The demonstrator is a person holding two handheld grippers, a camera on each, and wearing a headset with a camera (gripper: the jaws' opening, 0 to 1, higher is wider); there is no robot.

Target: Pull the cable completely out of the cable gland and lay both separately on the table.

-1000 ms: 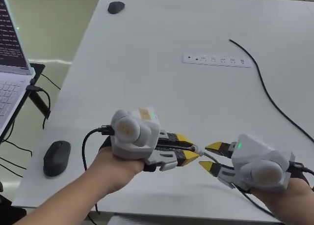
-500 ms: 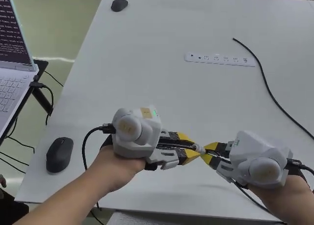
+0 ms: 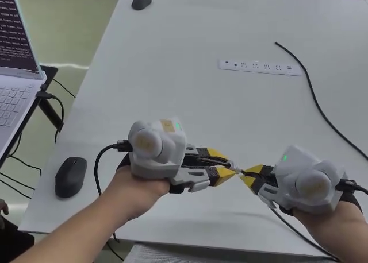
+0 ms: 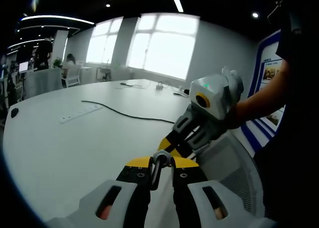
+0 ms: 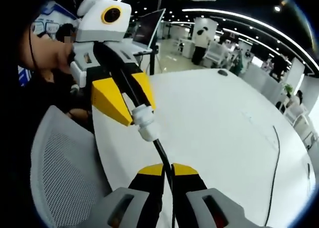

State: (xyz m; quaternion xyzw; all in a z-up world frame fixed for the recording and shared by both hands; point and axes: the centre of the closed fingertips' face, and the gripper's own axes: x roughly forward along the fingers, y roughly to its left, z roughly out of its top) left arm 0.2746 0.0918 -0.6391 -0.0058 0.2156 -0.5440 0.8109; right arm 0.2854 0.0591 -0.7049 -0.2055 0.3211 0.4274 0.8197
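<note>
A white cable gland (image 5: pixel 144 122) with a thin black cable (image 5: pixel 160 151) running out of it is held in the air above the table's front edge. My left gripper (image 3: pixel 225 172) is shut on the gland (image 4: pixel 160 159), which sits between its yellow tips (image 4: pixel 160 163). My right gripper (image 3: pixel 251 175) faces it tip to tip, a short way off. Its jaws (image 5: pixel 167 169) are shut on the cable just beyond the gland. In the head view the gland (image 3: pixel 230 165) shows as a small pale piece between the two grippers.
A white power strip (image 3: pixel 260 66) lies at the middle back of the white table (image 3: pixel 172 85), with a black cord (image 3: pixel 322 116) curving to the right edge. Black mice lie at front left (image 3: pixel 71 176) and far back (image 3: pixel 141 2). A laptop (image 3: pixel 14 73) stands off the left.
My right gripper, open a second ago, has moved left toward the gland and shut on the cable. The left gripper has kept its hold on the gland.
</note>
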